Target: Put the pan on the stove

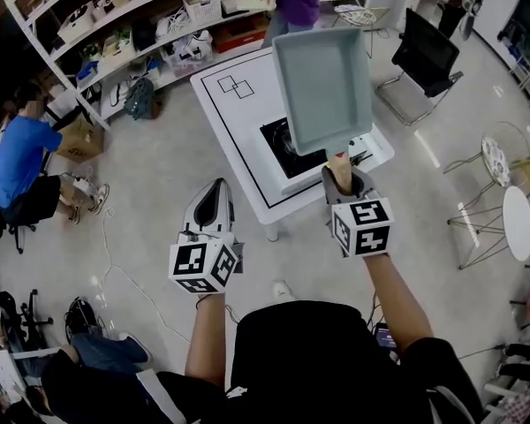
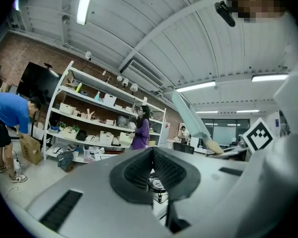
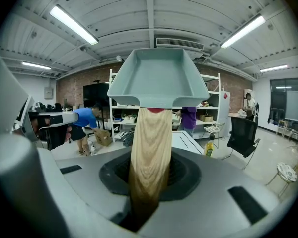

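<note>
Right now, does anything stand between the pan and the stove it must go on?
Nothing visible does. The right hand-held gripper holds the pan by its wooden handle, raised over the stove. The part of the stove that shows is bare; the pan hides the rest from the head view.

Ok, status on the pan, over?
Right gripper shut on handle. Pan in the air above stove, not down yet. Left gripper shut, empty, short of table. Nothing seen blocking.

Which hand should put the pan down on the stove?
The right. The right gripper grips the pan by its wooden handle, raised over the stove. The left gripper holds nothing and hangs short of the table.
</note>
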The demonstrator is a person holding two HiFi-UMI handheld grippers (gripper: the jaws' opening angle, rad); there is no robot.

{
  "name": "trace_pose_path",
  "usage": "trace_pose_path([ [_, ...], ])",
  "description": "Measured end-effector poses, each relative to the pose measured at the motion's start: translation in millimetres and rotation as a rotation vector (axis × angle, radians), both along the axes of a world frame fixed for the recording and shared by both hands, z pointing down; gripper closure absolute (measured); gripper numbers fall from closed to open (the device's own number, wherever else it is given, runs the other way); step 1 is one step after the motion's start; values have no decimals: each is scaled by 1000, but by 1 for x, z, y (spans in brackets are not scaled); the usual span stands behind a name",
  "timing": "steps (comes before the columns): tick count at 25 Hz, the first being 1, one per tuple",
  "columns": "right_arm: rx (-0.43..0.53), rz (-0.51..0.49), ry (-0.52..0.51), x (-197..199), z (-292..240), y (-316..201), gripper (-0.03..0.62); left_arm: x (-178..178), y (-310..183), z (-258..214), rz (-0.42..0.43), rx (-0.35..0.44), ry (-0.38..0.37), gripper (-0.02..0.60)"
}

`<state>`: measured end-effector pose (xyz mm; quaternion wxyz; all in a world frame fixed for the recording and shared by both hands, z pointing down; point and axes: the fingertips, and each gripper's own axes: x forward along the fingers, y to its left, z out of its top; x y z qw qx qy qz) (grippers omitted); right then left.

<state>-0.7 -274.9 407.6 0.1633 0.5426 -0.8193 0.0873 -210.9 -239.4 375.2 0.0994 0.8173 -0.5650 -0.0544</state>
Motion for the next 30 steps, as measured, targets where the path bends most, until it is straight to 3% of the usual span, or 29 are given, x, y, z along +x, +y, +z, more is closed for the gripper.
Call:
trace_pose_path([
  [6, -26, 8, 30, 2, 12, -13, 531, 7, -18, 15, 29, -24, 1, 571],
  [16, -102, 4, 60, 16, 38, -55, 531, 34, -59, 21, 52, -13, -59, 571],
  [30, -336, -14, 154, 32, 107, -112, 531, 57, -113, 51, 17, -79, -109, 571],
])
